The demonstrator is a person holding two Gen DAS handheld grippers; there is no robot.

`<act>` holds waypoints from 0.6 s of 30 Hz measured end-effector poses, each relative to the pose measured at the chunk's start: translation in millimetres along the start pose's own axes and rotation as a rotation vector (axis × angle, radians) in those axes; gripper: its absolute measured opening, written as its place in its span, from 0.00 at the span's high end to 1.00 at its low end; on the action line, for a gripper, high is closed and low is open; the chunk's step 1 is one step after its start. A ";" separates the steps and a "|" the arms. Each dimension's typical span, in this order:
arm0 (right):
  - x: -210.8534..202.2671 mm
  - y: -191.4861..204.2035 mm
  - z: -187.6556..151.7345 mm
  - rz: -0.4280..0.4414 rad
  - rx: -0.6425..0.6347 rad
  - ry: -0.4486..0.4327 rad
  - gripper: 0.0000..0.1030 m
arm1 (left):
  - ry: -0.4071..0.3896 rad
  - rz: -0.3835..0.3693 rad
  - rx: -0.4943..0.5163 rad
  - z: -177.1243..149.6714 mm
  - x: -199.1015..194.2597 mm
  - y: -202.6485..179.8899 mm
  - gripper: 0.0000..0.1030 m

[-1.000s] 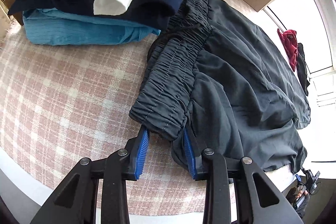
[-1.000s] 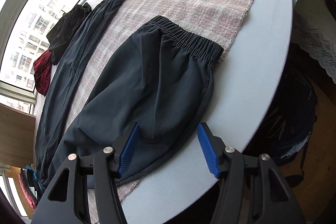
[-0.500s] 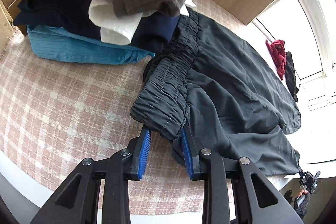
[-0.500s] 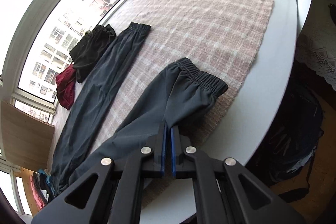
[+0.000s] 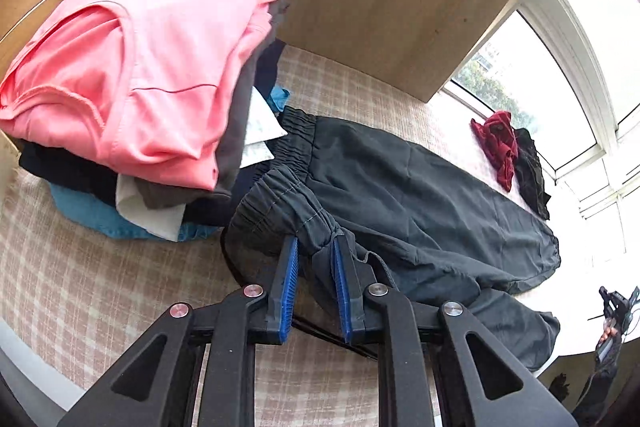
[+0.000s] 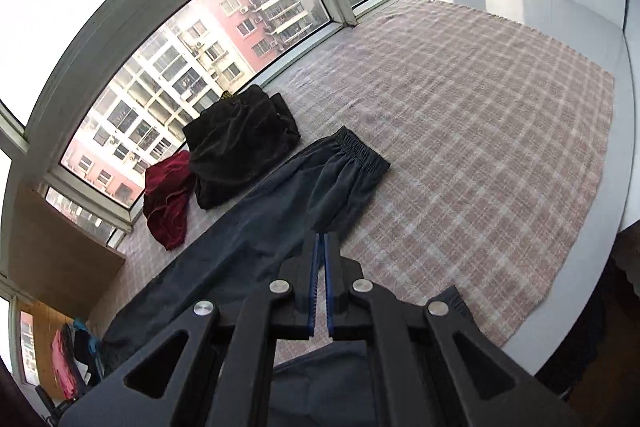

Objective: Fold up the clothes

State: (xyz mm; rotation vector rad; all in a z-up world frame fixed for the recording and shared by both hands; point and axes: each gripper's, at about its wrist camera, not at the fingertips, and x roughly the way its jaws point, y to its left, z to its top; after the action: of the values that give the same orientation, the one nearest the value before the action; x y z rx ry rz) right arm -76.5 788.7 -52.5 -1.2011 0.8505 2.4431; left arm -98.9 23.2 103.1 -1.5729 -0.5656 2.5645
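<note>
— What does the left wrist view show?
— The left gripper point(image 5: 314, 253) pinches the gathered waistband of the dark trousers point(image 5: 420, 203), its jaws having just closed further on the cloth. The trousers lie across the pink plaid blanket point(image 5: 80, 287), beside a stack of folded clothes point(image 5: 132, 99) topped in pink.

— And the right wrist view?
— The right gripper point(image 6: 321, 247) is pressed together on a trouser leg, lifted off the blanket. The cuff point(image 6: 360, 149) hangs ahead; a black garment point(image 6: 240, 143) and a red garment point(image 6: 168, 199) sit by the window point(image 6: 192, 67).
</note>
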 end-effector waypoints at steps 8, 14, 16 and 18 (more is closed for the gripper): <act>32.8 -47.6 -83.1 -0.125 0.138 0.181 0.78 | 0.060 0.016 -0.067 -19.2 21.6 19.1 0.84; 21.5 -131.6 -128.6 -0.221 0.389 0.211 0.78 | 0.094 0.019 -0.033 -16.7 28.9 22.1 0.84; 21.4 -140.8 -137.1 -0.224 0.409 0.223 0.78 | 0.097 0.015 -0.012 -14.8 30.0 17.8 0.84; 23.4 -141.8 -141.4 -0.241 0.398 0.232 0.78 | 0.101 0.007 0.008 -13.7 31.6 13.8 0.84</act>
State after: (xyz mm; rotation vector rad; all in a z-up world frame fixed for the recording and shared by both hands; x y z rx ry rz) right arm 66.5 812.2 -192.5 -1.3523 1.1178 1.8588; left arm -100.1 22.2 66.0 -1.6939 -0.5399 2.4717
